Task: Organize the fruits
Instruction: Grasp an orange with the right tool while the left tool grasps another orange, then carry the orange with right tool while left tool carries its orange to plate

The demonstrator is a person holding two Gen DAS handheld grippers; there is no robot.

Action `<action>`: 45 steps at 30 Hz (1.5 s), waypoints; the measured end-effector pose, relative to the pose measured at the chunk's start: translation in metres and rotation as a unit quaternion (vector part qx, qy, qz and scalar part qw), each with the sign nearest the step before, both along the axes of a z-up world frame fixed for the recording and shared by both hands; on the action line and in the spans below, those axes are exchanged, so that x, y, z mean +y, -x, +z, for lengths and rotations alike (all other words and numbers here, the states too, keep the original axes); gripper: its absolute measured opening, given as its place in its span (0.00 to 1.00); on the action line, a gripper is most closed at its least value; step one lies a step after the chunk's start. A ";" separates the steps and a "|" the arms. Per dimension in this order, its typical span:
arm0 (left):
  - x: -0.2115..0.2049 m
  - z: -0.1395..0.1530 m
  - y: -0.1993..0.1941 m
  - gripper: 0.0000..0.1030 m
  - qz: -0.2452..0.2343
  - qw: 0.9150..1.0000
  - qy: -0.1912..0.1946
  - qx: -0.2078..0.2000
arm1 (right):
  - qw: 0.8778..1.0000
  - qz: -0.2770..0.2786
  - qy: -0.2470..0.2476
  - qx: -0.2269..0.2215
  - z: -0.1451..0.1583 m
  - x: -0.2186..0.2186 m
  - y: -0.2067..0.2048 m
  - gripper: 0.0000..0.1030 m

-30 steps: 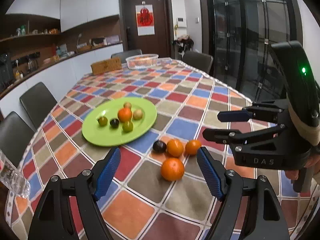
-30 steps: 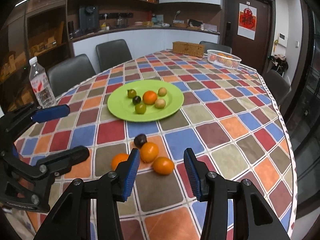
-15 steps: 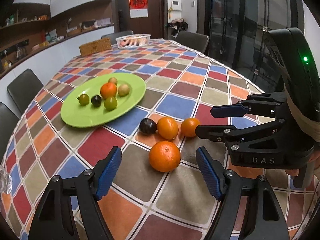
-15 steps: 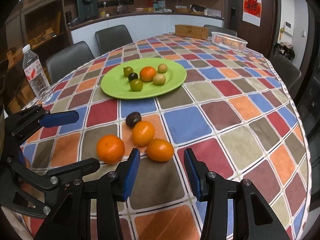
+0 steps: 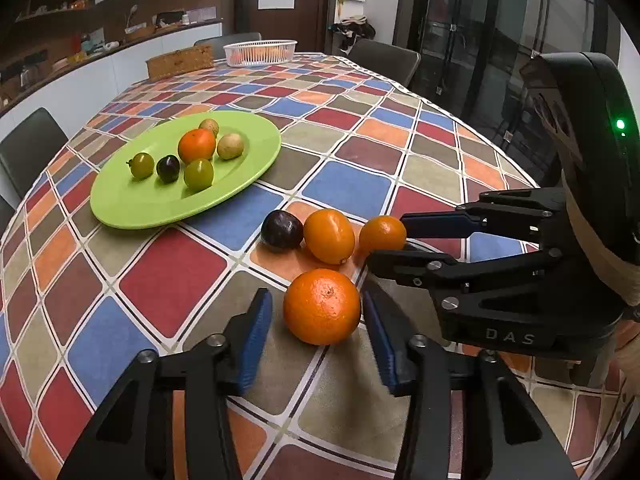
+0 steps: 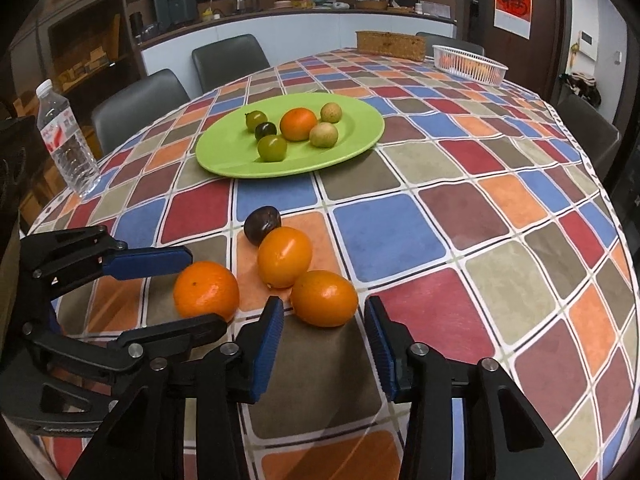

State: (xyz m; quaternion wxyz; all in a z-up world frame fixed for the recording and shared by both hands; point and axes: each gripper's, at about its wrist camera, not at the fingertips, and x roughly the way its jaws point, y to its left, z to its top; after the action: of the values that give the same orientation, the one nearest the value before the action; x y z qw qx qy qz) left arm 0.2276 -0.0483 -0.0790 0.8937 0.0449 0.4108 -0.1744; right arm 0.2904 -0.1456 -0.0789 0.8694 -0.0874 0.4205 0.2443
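Because loose fruit belongs on the green plate [image 5: 160,208], the left gripper [image 5: 316,316] has been closing around the big orange [image 5: 322,306], pads not yet touching; the right gripper [image 6: 324,328] likewise narrows, still apart, toward a smaller orange [image 6: 324,298].

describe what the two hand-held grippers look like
Both are matte black linkage frames with silver screws and ribbed blue pads. The right hand-held gripper has "DAS" lettering, a domed black housing with a green light, and tan tape. The left hand-held gripper looks built alike.

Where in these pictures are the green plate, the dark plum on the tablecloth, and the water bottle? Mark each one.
Green plate [image 5: 132,210]: left wrist view, bare near rim.
Dark plum [image 6: 262,224]: right wrist view, middle of its skin.
Water bottle [image 6: 66,140]: right wrist view, on its label.
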 end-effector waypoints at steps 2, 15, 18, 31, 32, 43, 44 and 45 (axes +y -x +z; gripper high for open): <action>0.000 -0.001 -0.001 0.39 -0.004 1.000 0.003 0.003 | 1.000 0.000 0.000 0.004 -0.002 0.001 -0.002 0.39; 0.004 0.005 0.002 0.38 0.001 1.000 0.007 -0.006 | 1.000 -0.006 0.000 0.003 -0.004 0.002 -0.002 0.35; 0.006 0.010 0.004 0.38 0.005 1.000 0.009 -0.013 | 1.000 -0.009 -0.001 -0.002 0.000 0.002 0.002 0.35; 0.023 0.038 0.023 0.38 0.019 0.998 0.023 -0.052 | 0.999 -0.016 -0.022 -0.036 0.033 0.010 0.021 0.35; 0.025 0.041 0.024 0.38 0.020 0.998 0.024 -0.055 | 0.999 -0.017 -0.024 -0.039 0.035 0.011 0.022 0.35; 0.049 0.071 0.030 0.38 0.038 0.994 0.019 -0.105 | 0.996 -0.027 -0.047 -0.067 0.064 0.029 0.025 0.35; 0.051 0.075 0.029 0.38 0.040 0.993 0.017 -0.111 | 0.996 -0.027 -0.048 -0.071 0.066 0.031 0.025 0.35; 0.053 0.077 0.028 0.38 0.041 0.992 0.016 -0.115 | 0.996 -0.028 -0.050 -0.074 0.069 0.033 0.025 0.35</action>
State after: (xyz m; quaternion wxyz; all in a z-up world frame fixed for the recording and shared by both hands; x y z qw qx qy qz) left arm 0.1991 0.0049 -0.0019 0.9419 0.0333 0.3041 -0.1384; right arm 0.2655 -0.1127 -0.0099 0.9078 -0.0500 0.3446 0.2339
